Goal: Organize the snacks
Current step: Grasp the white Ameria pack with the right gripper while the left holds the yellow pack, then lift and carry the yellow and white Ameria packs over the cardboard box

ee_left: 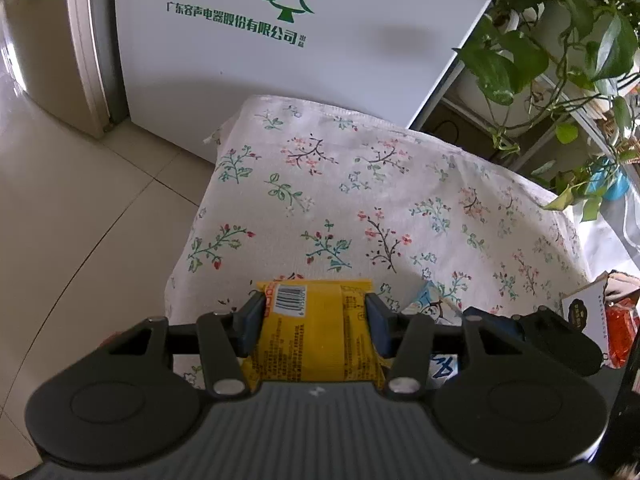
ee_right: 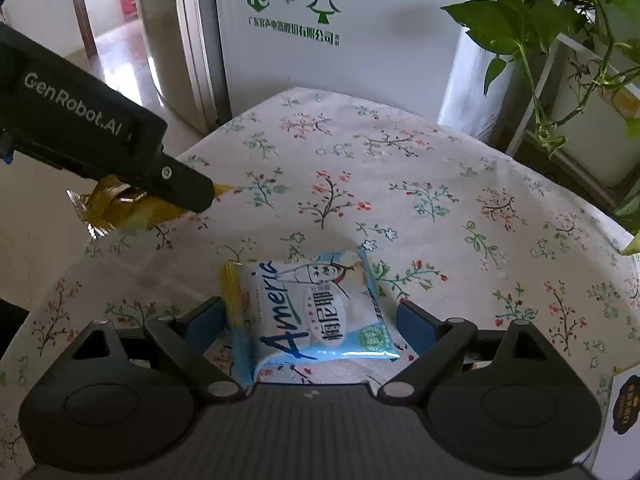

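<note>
My left gripper (ee_left: 313, 304) is shut on a yellow snack packet (ee_left: 316, 336), which it holds over the near left edge of the floral-cloth table (ee_left: 360, 184). In the right wrist view that yellow packet (ee_right: 116, 208) hangs crumpled under the left gripper's black body at the table's left edge. A blue-and-white snack packet (ee_right: 320, 312) lies flat on the cloth. My right gripper (ee_right: 314, 316) is open and straddles it, the left pad at the packet's edge and the right pad a little apart. The same blue packet (ee_left: 432, 300) peeks out beside the left gripper.
A white box with a black round label (ee_right: 624, 408) stands at the table's near right corner, with an orange packet (ee_left: 620, 328) by it. A white fridge (ee_right: 360, 40) stands behind the table. A leafy plant on a rack (ee_right: 560, 40) crowds the right. Tiled floor (ee_left: 60, 200) lies left.
</note>
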Motion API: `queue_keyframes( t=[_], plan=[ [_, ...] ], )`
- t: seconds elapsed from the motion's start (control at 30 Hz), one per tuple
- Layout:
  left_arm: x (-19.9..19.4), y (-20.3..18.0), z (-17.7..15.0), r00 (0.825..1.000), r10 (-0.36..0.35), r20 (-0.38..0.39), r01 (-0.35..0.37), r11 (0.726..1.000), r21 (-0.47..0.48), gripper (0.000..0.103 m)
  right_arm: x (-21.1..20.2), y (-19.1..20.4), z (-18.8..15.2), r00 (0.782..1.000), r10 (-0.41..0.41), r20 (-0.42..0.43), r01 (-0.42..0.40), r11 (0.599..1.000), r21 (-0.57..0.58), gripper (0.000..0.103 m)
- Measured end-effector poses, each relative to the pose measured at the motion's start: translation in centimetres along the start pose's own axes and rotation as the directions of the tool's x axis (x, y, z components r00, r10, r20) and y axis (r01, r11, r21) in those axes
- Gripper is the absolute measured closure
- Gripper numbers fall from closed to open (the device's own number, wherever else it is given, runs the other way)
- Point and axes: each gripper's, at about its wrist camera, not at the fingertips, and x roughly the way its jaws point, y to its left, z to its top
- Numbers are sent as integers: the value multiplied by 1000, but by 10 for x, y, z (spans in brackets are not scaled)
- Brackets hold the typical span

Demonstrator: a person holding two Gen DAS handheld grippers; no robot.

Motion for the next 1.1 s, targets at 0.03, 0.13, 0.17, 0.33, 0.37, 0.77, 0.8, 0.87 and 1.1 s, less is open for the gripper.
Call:
queue_keyframes(
  t=[0.03, 0.13, 0.17, 0.33, 0.37, 0.77, 0.8, 0.87, 1.1],
  plan=[
    [0, 0, 0, 1000, 0, -2, 0, 1000, 2, 51, 1, 1, 0, 1000, -3, 0, 3, 1000, 3, 8],
    [1, -3, -1, 1000, 2, -6, -2, 1000, 10, 51, -1, 1, 0, 1000, 6, 10, -6, 1000, -1, 17],
    [1, -3, -1, 1000, 3, -5, -3, 1000, 14, 51, -2, 2, 1, 1000, 9, 11, -9, 1000, -2, 20],
    [1, -9, -4, 1000, 9, 3, -9, 999, 36, 51, -6, 3, 2, 1000, 8, 7, -8, 1000, -2, 31],
    [1, -10, -4, 1000, 10, 6, -10, 999, 40, 51, -7, 3, 2, 1000, 9, 6, -9, 1000, -1, 33],
    [-9, -22, -4, 997, 38, 70, -44, 994, 96, 51, -33, 4, 8, 999, -26, 39, 24, 998, 50, 35],
    [-10, -23, -4, 996, 38, 75, -46, 994, 102, 51, -36, 3, 8, 999, -32, 42, 30, 998, 56, 35],
    [-11, -25, -5, 996, 40, 80, -48, 993, 108, 51, -42, 1, 8, 998, -49, 45, 45, 996, 70, 35],
    [-17, -33, -14, 995, 31, 95, -43, 992, 121, 51, -69, -10, 4, 992, -110, 66, 100, 986, 135, 35]
  ],
)
